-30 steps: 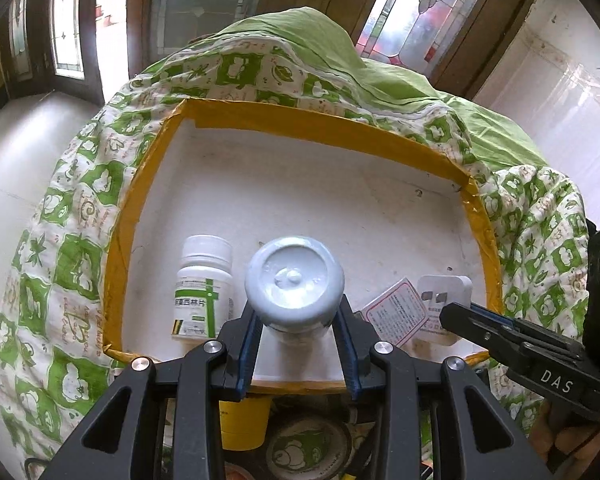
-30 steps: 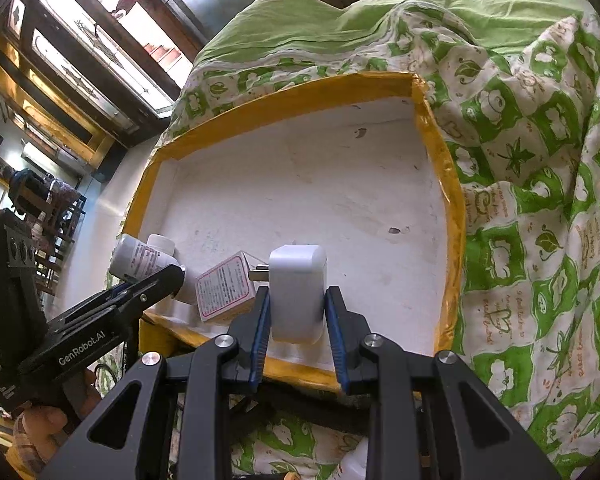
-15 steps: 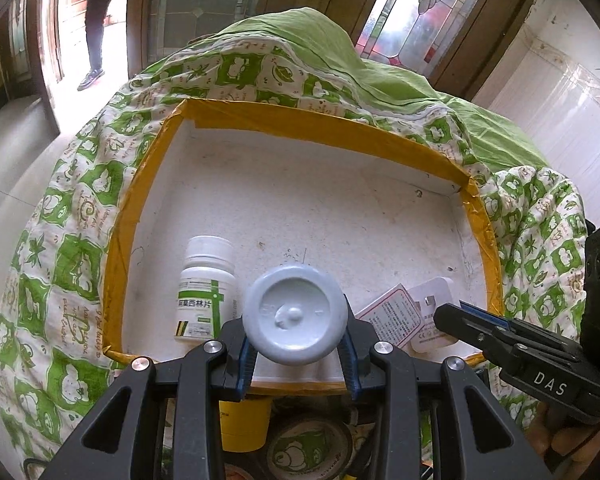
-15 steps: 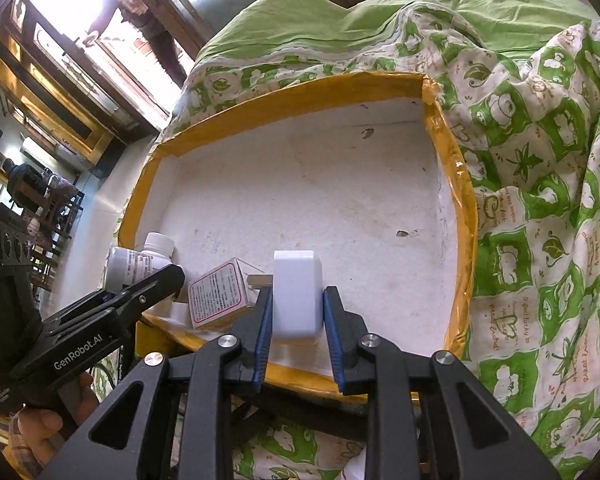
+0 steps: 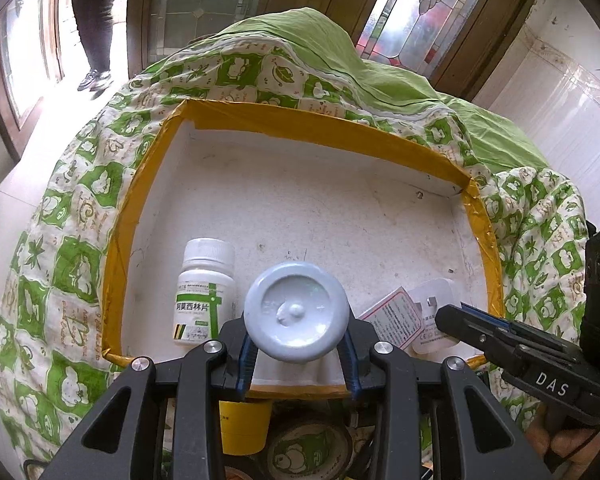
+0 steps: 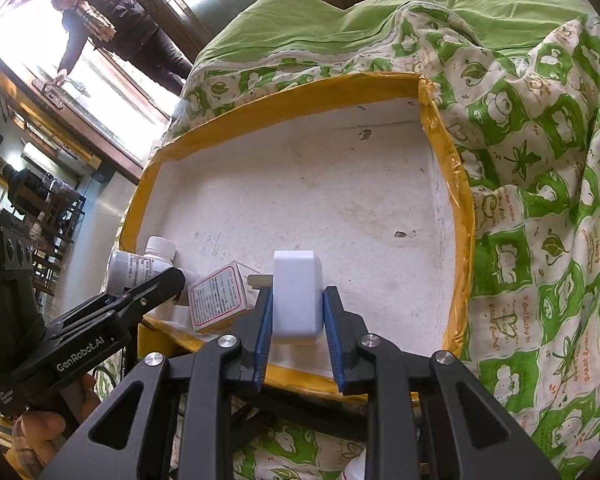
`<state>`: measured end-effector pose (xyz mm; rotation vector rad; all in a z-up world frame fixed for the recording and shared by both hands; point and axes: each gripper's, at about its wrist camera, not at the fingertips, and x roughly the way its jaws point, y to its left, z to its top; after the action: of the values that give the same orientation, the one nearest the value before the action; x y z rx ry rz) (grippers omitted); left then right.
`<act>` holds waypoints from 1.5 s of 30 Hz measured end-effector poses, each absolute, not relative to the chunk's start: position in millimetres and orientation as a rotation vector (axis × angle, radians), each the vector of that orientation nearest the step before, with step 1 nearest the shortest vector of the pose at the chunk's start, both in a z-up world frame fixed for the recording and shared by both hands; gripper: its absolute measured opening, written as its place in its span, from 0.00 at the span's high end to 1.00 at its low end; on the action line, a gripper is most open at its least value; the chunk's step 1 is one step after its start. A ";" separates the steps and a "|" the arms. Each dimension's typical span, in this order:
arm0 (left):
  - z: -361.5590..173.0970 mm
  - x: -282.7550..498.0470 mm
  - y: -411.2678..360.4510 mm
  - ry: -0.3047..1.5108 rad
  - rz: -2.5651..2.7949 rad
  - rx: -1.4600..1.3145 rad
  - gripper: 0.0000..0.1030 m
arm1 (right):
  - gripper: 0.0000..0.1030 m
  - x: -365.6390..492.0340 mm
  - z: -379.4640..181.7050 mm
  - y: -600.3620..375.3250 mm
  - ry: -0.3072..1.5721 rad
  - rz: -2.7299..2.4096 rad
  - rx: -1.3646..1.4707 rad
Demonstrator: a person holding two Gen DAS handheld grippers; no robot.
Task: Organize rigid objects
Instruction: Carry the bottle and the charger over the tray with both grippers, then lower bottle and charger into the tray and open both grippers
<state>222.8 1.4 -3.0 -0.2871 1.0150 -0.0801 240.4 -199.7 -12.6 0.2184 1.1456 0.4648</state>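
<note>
A white foam tray with a yellow taped rim [image 5: 324, 128] lies on a green-patterned quilt. My left gripper [image 5: 298, 350] is shut on a grey-capped bottle [image 5: 296, 312] over the tray's near edge. A white pill bottle [image 5: 206, 292] with a green label stands just left of it. A small red-bordered box [image 5: 392, 318] lies to its right. My right gripper [image 6: 298, 318] is shut on a white plug adapter [image 6: 298, 294], which rests on the tray floor near the front edge. The box [image 6: 218, 296] and the pill bottle [image 6: 140, 264] show to its left.
The quilt [image 6: 540, 160] surrounds the tray on all sides. A yellow cup [image 5: 244, 426] and a patterned tape roll [image 5: 310, 450] sit below the tray's near edge. A person [image 6: 112, 24] stands by the window at the back.
Both grippers have drawn back a little toward the tray's near edge with their objects. The person outside the window has come closer.
</note>
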 end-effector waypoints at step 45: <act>25.9 152.3 35.4 0.861 -0.038 -0.402 0.35 | 0.48 255.1 5.4 -199.5 1.017 0.506 0.349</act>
<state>152.3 35.4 25.9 -0.4025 0.8609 -0.0381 255.1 -199.5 5.4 0.3488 1.0170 0.5057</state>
